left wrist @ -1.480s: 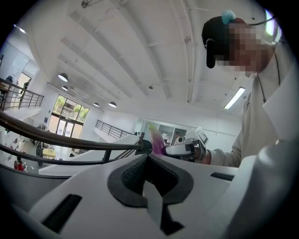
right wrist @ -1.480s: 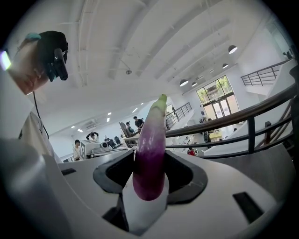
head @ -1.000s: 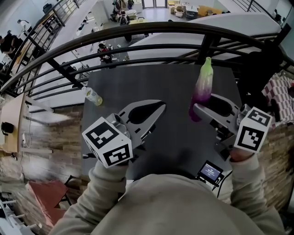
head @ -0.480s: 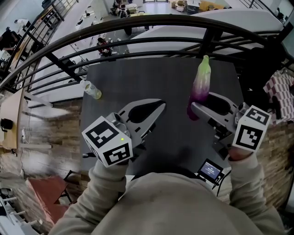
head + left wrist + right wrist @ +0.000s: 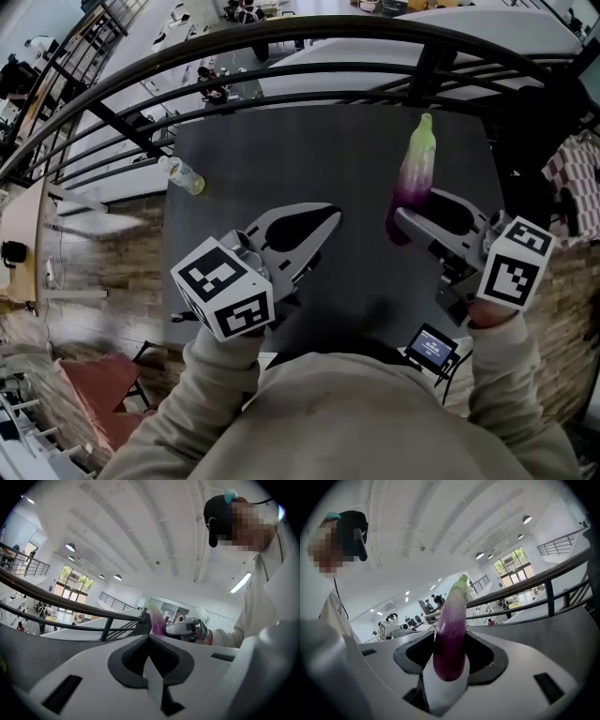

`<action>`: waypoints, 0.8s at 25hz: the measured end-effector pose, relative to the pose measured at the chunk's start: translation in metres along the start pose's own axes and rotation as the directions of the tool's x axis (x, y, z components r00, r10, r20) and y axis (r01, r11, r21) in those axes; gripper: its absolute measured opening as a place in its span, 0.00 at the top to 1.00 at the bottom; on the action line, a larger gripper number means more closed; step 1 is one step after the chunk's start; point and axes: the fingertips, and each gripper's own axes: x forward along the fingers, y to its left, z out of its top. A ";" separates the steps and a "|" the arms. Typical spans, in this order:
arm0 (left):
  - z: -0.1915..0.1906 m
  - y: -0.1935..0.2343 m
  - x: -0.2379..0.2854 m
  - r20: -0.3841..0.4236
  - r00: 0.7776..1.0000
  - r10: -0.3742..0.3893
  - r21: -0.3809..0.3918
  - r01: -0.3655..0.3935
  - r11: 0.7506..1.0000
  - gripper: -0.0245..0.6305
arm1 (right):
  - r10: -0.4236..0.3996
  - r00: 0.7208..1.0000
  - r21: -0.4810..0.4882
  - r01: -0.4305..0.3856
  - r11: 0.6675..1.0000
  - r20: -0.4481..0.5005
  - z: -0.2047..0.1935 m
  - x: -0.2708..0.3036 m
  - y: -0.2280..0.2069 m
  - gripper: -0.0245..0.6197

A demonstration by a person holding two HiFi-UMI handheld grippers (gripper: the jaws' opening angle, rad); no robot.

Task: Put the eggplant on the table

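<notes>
The eggplant (image 5: 415,178) is purple with a pale green tip. It stands nearly upright above the dark table (image 5: 281,159), clamped at its lower end by my right gripper (image 5: 405,217). In the right gripper view, the eggplant (image 5: 451,630) fills the gap between the jaws of the right gripper (image 5: 451,638), tip up. My left gripper (image 5: 328,217) hovers over the table's middle, shut and holding nothing. From the left gripper view, the left gripper (image 5: 149,637) has its tips touching, and beyond them I see the eggplant (image 5: 157,620) held in the right gripper (image 5: 185,628).
A small bottle (image 5: 185,174) lies at the table's left edge. A black curved railing (image 5: 309,37) runs behind the table with a drop to a lower floor beyond. A small device with a lit screen (image 5: 430,349) sits by my right forearm.
Both grippers have sunk a little toward the table, the eggplant still in the right one. The jaws have not changed.
</notes>
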 end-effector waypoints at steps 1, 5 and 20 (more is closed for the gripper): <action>-0.003 0.001 0.000 -0.004 1.000 0.000 -0.005 0.000 1.000 0.96 | -0.001 1.000 0.004 0.001 1.000 -0.003 -0.002 0.001 -0.001 0.62; -0.014 0.003 0.010 -0.021 1.000 0.000 -0.017 -0.001 1.000 0.96 | -0.007 1.000 0.029 0.008 1.000 -0.016 -0.012 0.001 -0.016 0.62; -0.062 0.025 0.033 -0.083 0.996 0.020 -0.077 -0.026 0.997 0.96 | -0.014 0.996 0.099 0.023 0.995 -0.092 -0.052 0.014 -0.060 0.62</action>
